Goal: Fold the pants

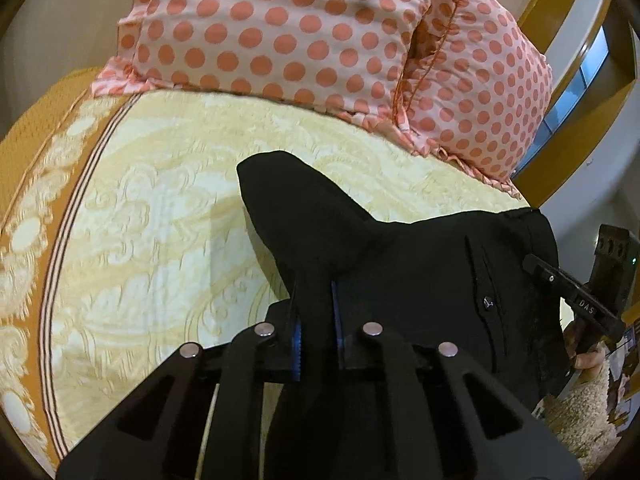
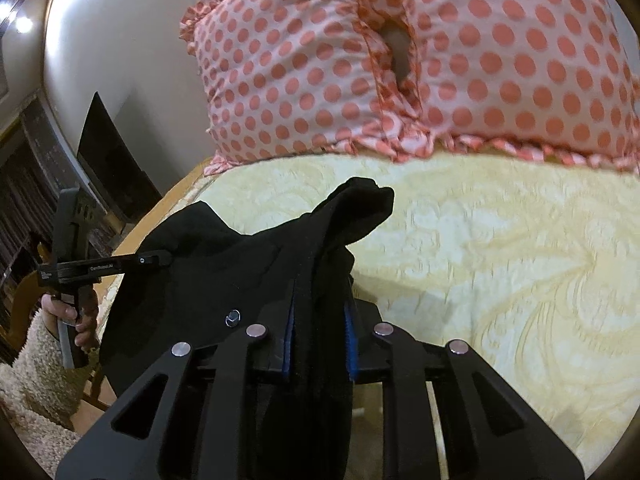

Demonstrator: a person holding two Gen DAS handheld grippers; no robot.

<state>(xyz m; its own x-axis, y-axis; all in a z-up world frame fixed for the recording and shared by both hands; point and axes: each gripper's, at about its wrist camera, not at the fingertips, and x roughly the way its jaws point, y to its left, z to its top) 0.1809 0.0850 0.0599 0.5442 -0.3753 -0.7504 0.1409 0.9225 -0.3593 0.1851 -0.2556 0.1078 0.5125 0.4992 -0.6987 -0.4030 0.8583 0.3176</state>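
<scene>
The black pants (image 1: 420, 280) hang stretched between my two grippers above a cream patterned bedspread (image 1: 160, 208). My left gripper (image 1: 314, 292) is shut on a bunched fold of the black cloth, with a peak of fabric rising past the fingers. My right gripper shows at the right edge of the left wrist view (image 1: 532, 262), clamped on the waistband. In the right wrist view my right gripper (image 2: 320, 308) is shut on the pants (image 2: 224, 264), and my left gripper (image 2: 164, 258) grips the far edge. A metal button (image 2: 233, 317) shows on the cloth.
Two pink pillows with orange dots (image 1: 300, 28) (image 2: 460, 60) lie at the head of the bed. An orange border (image 1: 24, 152) runs along the bedspread's left side. A dark screen (image 2: 108, 160) and shelves stand left of the bed.
</scene>
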